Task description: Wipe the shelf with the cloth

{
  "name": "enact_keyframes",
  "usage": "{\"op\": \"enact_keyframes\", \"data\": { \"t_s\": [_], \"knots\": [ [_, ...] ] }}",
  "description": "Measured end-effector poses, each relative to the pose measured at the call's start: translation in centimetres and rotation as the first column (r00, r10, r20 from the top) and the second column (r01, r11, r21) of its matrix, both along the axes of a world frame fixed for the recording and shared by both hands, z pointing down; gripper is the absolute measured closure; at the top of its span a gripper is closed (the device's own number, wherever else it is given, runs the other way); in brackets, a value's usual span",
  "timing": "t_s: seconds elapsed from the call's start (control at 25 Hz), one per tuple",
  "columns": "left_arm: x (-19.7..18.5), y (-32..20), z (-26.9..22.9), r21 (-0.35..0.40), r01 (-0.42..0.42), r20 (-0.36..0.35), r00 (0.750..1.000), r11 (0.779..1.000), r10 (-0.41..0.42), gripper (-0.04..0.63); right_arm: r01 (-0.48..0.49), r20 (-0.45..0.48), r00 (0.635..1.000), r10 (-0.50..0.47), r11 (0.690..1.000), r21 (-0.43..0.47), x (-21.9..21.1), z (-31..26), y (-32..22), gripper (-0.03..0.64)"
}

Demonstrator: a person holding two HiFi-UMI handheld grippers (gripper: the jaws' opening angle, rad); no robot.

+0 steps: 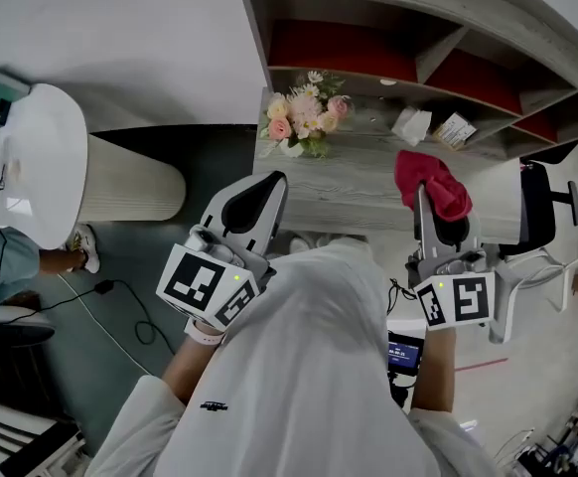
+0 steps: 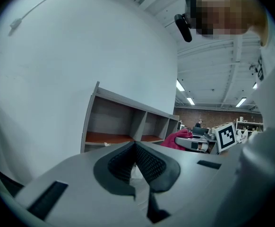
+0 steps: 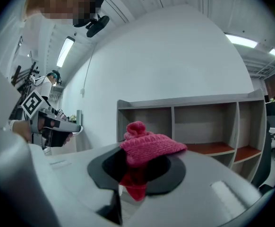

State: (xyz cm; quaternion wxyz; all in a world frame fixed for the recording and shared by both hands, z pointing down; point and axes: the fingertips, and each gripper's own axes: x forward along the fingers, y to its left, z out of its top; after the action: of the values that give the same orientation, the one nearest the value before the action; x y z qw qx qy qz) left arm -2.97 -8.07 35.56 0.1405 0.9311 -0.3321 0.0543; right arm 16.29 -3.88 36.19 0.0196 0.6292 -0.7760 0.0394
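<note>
A: Head view?
B: The pink knitted cloth is seen bunched at the tip of the right gripper, over the grey shelf ledge and right of a flower bouquet. Contact with the ledge cannot be told. The left gripper is held at the ledge's near left edge.
A: Left gripper view?
B: Jaws are recorded together, nothing between them.
A: Right gripper view?
B: Jaws are clamped on the cloth, which is draped over their tips.

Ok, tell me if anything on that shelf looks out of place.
Two crumpled white scraps lie loose on the grey shelf, right of the flowers, like litter in the wiping path. The red cloth sits bunched in the right gripper. Nothing looks spilled or broken.
</note>
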Motion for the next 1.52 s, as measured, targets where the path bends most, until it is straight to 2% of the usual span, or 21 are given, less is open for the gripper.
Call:
{"op": "enact_keyframes", "data": {
  "t_s": [0.12,0.28,0.52,0.68,0.88,1.52],
  "knots": [
    [0.3,0.5,0.4,-0.002,-0.005,0.002,1.0,1.0,0.005,0.595,0.041,-0.014,0.999,-0.041,0.999,0.011,-1.0,-0.4,0.0,0.534],
    [0.7,1.1,0.4,-0.002,0.005,0.002,1.0,1.0,-0.005,0.595,0.079,0.013,0.997,-0.079,0.997,-0.002,-1.5,-0.3,0.3,0.532],
    [-1.1,1.0,0.2,-0.007,0.057,-0.013,0.998,0.998,-0.057,0.595,0.099,0.009,0.995,-0.099,0.995,0.033,-1.8,-1.5,-0.3,0.534],
    [-1.0,1.1,-0.1,-0.009,0.067,-0.026,0.997,0.998,-0.067,0.595,0.081,0.01,0.997,-0.082,0.995,0.058,-1.5,-2.6,-0.2,0.534],
    [-0.7,1.5,-0.1,-0.019,0.053,-0.032,0.998,0.998,-0.053,0.595,0.024,0.001,1.0,-0.024,0.999,0.035,-0.9,-2.3,1.4,0.532],
    [-0.3,2.1,0.8,-0.053,0.016,-0.039,0.999,0.998,-0.018,0.595,-0.005,0.032,0.999,0.004,1.0,0.016,-1.4,-1.5,1.9,0.532]
  ]
}}
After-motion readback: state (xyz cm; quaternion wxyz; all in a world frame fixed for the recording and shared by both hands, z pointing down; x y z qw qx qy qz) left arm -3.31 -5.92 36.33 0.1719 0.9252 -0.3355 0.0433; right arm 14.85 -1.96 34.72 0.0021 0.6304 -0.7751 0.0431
